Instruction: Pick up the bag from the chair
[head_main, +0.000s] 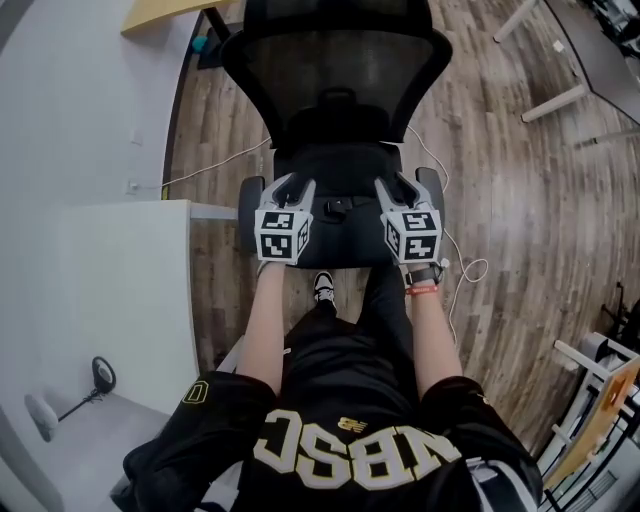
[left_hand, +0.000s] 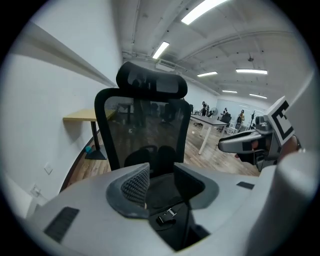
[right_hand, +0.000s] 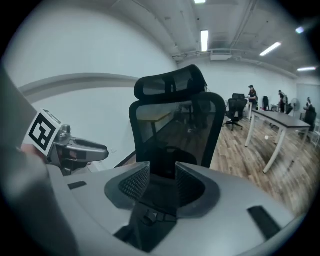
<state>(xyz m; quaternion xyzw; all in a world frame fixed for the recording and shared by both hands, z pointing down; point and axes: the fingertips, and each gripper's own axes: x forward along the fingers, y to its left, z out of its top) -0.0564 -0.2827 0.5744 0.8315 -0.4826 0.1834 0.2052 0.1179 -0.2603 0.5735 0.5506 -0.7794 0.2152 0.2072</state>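
Jaws spread on L gripper (head_main: 290, 186) & R gripper (head_main: 397, 185), both above bag (head_main: 339, 172) on chair (head_main: 335, 70).

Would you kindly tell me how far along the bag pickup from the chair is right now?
Done: both grippers are at the chair seat. In hand: the left gripper and right gripper hover open over the black bag, fingers apart, nothing gripped. Left: close on the bag and lift it off the chair.
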